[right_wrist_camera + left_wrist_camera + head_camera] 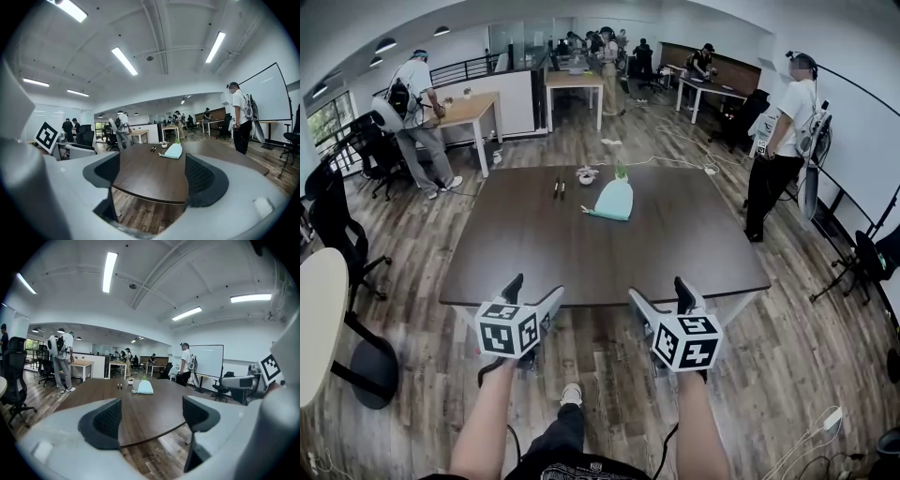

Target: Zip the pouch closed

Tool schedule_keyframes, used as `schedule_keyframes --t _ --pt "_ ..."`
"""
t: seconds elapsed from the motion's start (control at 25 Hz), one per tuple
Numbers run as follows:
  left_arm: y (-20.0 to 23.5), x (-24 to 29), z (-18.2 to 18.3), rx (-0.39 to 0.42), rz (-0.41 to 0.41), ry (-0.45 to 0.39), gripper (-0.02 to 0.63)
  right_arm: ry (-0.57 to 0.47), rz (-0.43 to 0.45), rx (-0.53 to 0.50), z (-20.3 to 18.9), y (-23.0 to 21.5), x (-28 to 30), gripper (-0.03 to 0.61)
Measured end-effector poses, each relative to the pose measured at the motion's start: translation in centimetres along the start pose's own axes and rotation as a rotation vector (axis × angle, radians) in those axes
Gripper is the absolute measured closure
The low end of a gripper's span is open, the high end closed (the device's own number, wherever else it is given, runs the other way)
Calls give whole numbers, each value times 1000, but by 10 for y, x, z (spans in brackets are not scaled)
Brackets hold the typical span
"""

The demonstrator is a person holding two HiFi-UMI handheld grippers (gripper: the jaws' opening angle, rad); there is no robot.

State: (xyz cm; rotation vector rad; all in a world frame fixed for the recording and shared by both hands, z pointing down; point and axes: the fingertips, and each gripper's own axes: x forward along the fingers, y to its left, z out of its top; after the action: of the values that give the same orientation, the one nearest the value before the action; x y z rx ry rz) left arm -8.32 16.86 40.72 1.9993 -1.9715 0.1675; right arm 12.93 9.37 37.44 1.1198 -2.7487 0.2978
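Two pens (559,188), small white object (586,175) near pouch (614,200), people (417,112) beyond table (534,253)

open office: dark brown table (534,244) on wood plank floor (787,347), light wooden desks (473,108) beyond it, whiteboard (208,359) rightward.

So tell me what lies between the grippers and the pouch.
Only bare tabletop, seen in the head view: both the left gripper and right gripper hang open before the near edge, the pouch far across; pens lie beside it.
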Motion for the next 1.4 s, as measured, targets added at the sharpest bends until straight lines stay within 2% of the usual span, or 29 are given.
schedule_keyframes --t 0.32,0.88,1.4 --pt "46 67 31 10 -3 4 204 11 -21 9 16 -22 81 155" --pt "155 173 89 -16 16 16 204 46 0 -13 64 -23 246 155" --pt "191 235 106 -20 -26 24 204 55 -27 -15 77 -32 311 155"
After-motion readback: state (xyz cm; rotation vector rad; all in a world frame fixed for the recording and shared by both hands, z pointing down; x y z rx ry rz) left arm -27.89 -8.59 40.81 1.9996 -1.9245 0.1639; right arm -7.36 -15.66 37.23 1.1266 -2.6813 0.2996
